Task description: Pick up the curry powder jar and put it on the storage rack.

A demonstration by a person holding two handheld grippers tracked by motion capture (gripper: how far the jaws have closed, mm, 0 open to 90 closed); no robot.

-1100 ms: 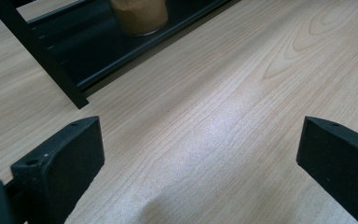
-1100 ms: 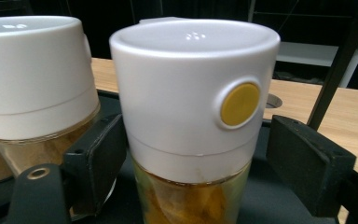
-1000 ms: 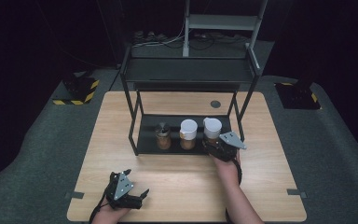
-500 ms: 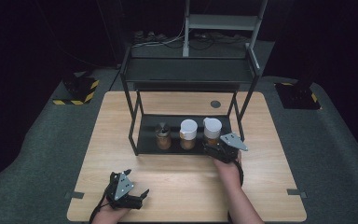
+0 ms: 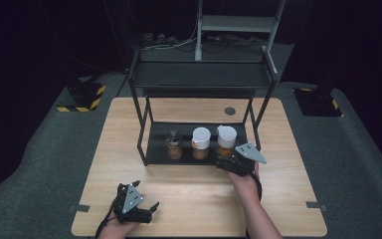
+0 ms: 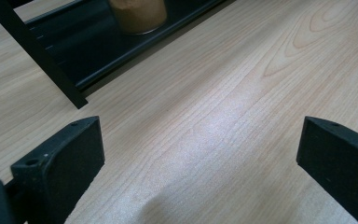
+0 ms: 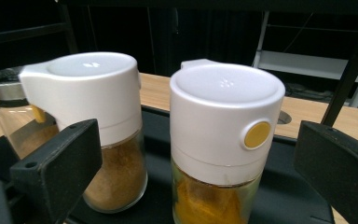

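The right tool (image 5: 231,162) stands at the front edge of the rack's lower shelf (image 5: 156,155), directly before the right-hand jar (image 5: 227,141). Its jaws have just been opening and now stand released, spread wide; in the right gripper view the jar (image 7: 223,140) sits between them with clear space on both sides, touched by neither pad.

The jar stands upright on the black shelf, long axis vertical, white cap uppermost. A round yellow button on the cap's side faces the tool and slightly toward its right jaw. A small spout lip projects from the cap's far side, away from the tool. The glass body holds yellow-orange powder.

Just beside it stands a second white-capped jar (image 7: 98,126) with brown powder, also upright, its spout lip pointing toward the third container. That third container is a metal-lidded glass jar (image 5: 173,145) at the left end of the row. The three stand in a line across the shelf, close but apart.

The left tool (image 5: 146,209) rests low over the desk (image 5: 288,199) near its front left corner, well apart from the rack. Its jaws are released, with bare wood between them.
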